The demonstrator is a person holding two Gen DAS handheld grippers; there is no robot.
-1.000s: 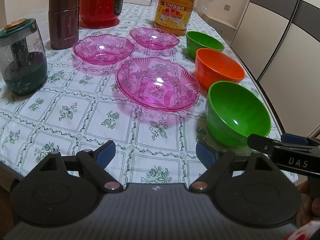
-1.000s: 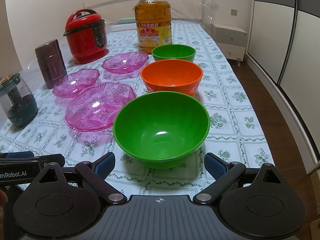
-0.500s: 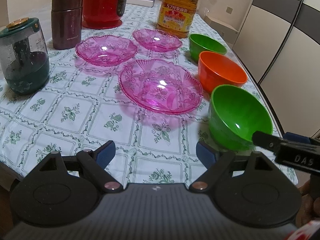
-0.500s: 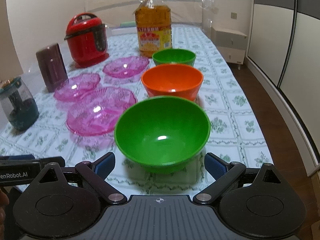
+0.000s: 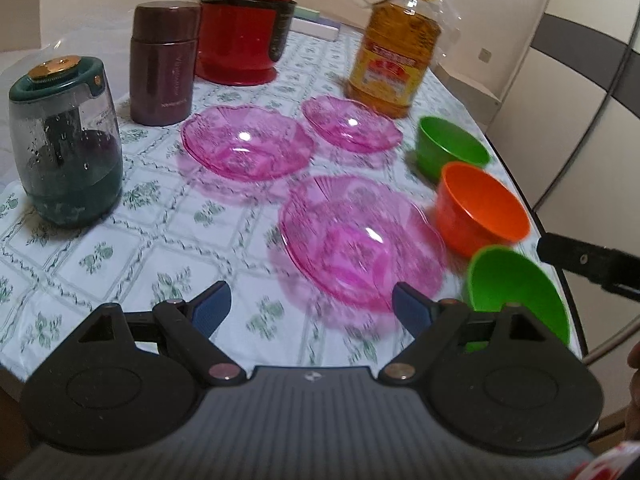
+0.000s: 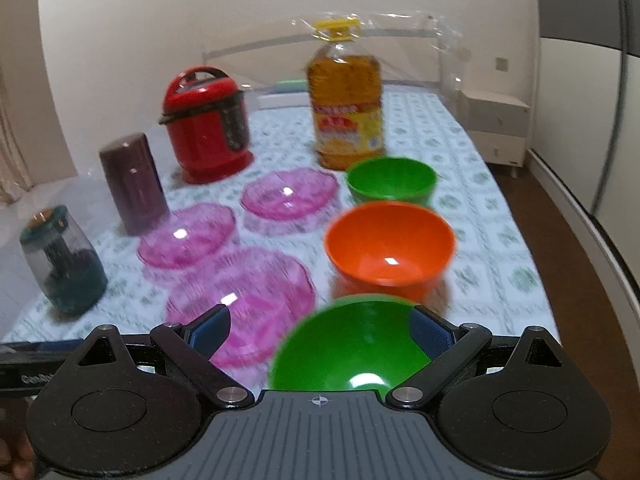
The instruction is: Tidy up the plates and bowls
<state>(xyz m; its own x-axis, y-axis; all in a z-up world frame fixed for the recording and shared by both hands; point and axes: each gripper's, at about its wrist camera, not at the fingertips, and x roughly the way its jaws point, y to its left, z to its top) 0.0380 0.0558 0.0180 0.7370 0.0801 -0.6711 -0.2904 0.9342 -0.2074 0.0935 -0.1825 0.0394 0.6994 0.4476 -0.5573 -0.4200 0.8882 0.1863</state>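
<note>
Though blurred, oil bottle (image 6: 345, 114) label yellow-red; left claw (image 6: 24, 364) housing reads "Gen".

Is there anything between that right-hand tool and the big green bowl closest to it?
Nothing visible does. The right tool is open, and the near large green plastic bowl already sits partly between its fingers. The orange plastic bowl stands beyond it, not between.

Three bowls (image 6: 390, 252) in a row along the surface's (image 5: 120, 256) right edge, three plates (image 5: 362, 240) left of them, oil bottle (image 5: 394, 60), cooker (image 5: 244, 24), flask (image 5: 164, 64), jar (image 5: 66, 148) behind.
</note>
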